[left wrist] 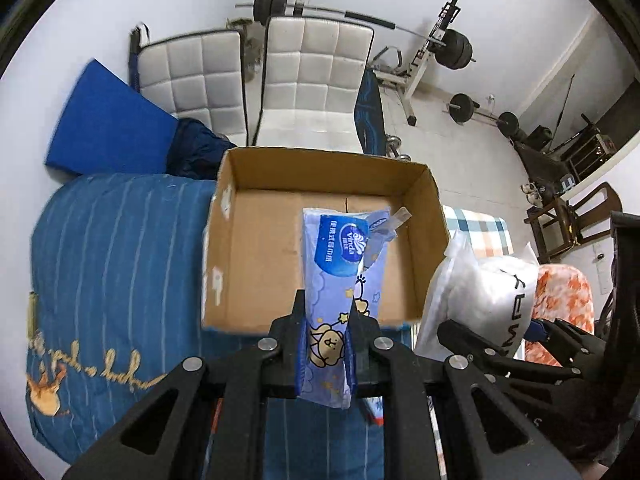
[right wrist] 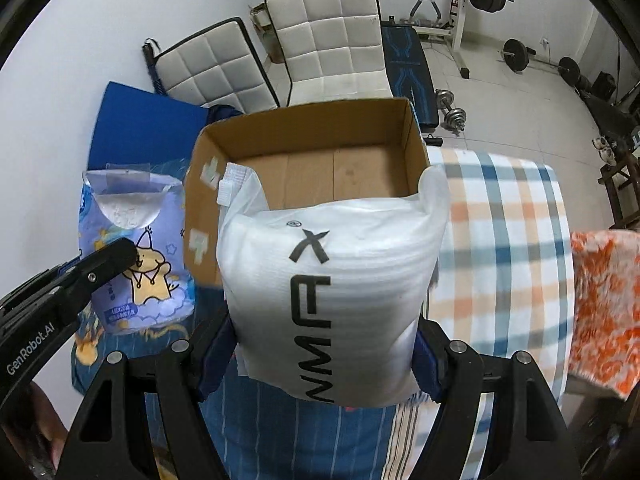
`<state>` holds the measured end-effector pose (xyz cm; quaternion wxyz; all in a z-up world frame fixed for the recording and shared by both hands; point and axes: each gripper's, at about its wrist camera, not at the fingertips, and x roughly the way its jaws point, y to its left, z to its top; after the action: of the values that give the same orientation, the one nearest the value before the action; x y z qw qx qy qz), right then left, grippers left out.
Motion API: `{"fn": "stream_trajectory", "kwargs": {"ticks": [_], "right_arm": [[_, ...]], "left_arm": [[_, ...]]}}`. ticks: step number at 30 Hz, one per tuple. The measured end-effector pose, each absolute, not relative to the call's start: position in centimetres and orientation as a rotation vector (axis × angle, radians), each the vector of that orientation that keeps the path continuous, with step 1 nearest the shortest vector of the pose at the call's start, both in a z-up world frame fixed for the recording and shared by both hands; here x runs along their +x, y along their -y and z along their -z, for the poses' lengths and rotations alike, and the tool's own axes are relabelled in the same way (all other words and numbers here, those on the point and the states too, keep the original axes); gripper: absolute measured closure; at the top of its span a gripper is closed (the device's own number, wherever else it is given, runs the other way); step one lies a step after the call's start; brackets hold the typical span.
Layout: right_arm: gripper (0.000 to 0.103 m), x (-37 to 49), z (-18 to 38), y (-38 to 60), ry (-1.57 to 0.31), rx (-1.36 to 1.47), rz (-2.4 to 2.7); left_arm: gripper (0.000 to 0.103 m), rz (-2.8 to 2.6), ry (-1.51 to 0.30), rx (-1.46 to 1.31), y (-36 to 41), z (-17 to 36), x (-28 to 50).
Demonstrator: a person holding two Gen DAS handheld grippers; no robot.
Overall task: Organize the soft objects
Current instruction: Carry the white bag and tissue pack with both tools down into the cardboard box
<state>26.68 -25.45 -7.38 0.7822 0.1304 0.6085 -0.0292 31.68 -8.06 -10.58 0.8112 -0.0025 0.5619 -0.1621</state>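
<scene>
My left gripper [left wrist: 329, 320] is shut on a purple cartoon-printed tissue pack [left wrist: 344, 264], held over the near edge of an open cardboard box [left wrist: 320, 168]. The pack also shows in the right wrist view [right wrist: 136, 248], left of the box [right wrist: 304, 128], with a left gripper finger [right wrist: 114, 256] on it. My right gripper [right wrist: 324, 344] is shut on a white foam-wrapped bag with black letters [right wrist: 332, 280], held at the box's near right corner. The bag also shows in the left wrist view [left wrist: 480, 292]. The box floor looks bare.
The box sits on a bed with a blue striped quilt [left wrist: 120, 260] on the left and a plaid blanket [right wrist: 500, 248] on the right. An orange-white cloth [right wrist: 604, 300] lies far right. A blue mat [left wrist: 108, 128], white padded chairs [left wrist: 316, 80] and weight equipment [left wrist: 452, 52] stand behind.
</scene>
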Motion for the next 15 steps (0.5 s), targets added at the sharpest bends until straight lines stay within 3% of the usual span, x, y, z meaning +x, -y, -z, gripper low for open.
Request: {"fn": "stream_trajectory", "kwargs": {"ticks": [15], "right_arm": [[0.026, 43.3, 22.0, 28.6, -1.525, 0.209, 0.157]], "left_arm": [[0.09, 0.435, -1.529, -0.144, 12.5, 24.6, 47.2]]}}
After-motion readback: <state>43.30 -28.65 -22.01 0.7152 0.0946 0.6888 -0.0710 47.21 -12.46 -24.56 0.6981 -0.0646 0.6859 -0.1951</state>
